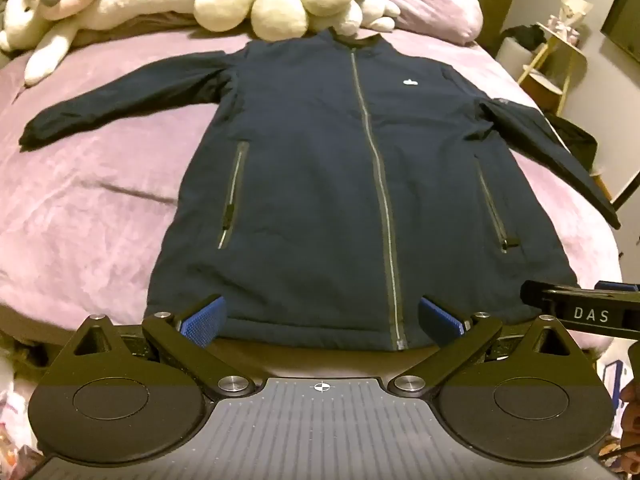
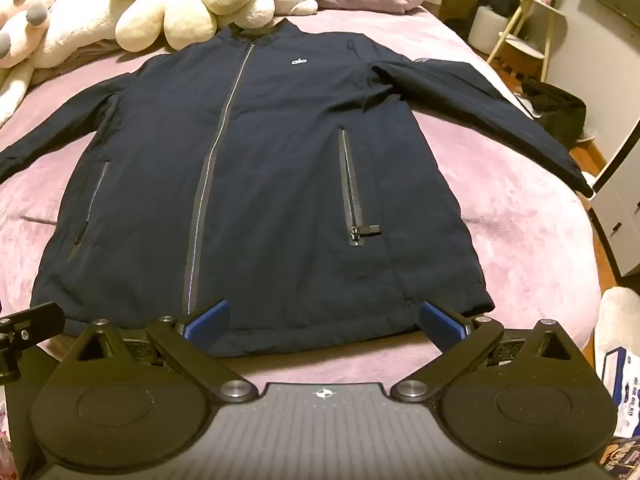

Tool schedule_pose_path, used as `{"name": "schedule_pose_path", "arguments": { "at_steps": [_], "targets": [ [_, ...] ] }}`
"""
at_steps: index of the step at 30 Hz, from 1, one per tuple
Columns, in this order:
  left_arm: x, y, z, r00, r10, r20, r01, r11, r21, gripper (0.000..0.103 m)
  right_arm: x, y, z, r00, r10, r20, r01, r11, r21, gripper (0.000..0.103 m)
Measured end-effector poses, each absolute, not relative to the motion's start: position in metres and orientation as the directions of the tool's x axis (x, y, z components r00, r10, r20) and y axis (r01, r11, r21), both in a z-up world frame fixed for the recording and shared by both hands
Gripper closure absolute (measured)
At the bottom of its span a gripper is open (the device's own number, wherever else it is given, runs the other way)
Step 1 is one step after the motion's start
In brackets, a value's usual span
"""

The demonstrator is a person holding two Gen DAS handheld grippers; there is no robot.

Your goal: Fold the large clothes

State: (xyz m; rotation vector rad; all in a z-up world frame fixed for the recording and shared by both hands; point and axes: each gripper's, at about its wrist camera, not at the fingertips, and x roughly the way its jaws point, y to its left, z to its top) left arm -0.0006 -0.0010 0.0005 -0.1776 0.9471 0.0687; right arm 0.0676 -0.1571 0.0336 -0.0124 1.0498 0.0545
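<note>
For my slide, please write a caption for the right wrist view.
Open right claw above the hem of a zipped navy jacket spread flat on a pink bed.

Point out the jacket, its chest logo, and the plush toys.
jacket (image 1: 312, 184), left wrist view, front panel beside the main zip
chest logo (image 2: 299, 61), right wrist view, the white lettering
plush toys (image 1: 256, 4), left wrist view, cream plush above the collar

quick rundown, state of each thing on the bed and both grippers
navy jacket: spread flat, front up, unfolded
main zipper: closed
sleeves: stretched outward
pocket zipper: closed
plush toys: lying by the collar
left gripper: jaws open, empty
right gripper: jaws open, empty
</note>
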Motion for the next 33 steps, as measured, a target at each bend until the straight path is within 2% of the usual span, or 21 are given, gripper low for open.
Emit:
{"name": "schedule_pose_path", "arguments": {
  "at_steps": [7,33],
  "targets": [
    [0.0,0.001,-0.013,0.562,-0.046,-0.826,-0.133,0.98,-0.146,0.0,0.067,-0.158,0.033,0.494,0.043,-0.869,-0.055,0.998,0.018,0.002],
    [0.009,-0.002,-0.007,0.539,-0.074,-0.839,-0.135,0.976,-0.172,0.0,0.075,-0.158,0.029,0.487,0.05,-0.872,-0.054,0.998,0.027,0.002]
  ]
}}
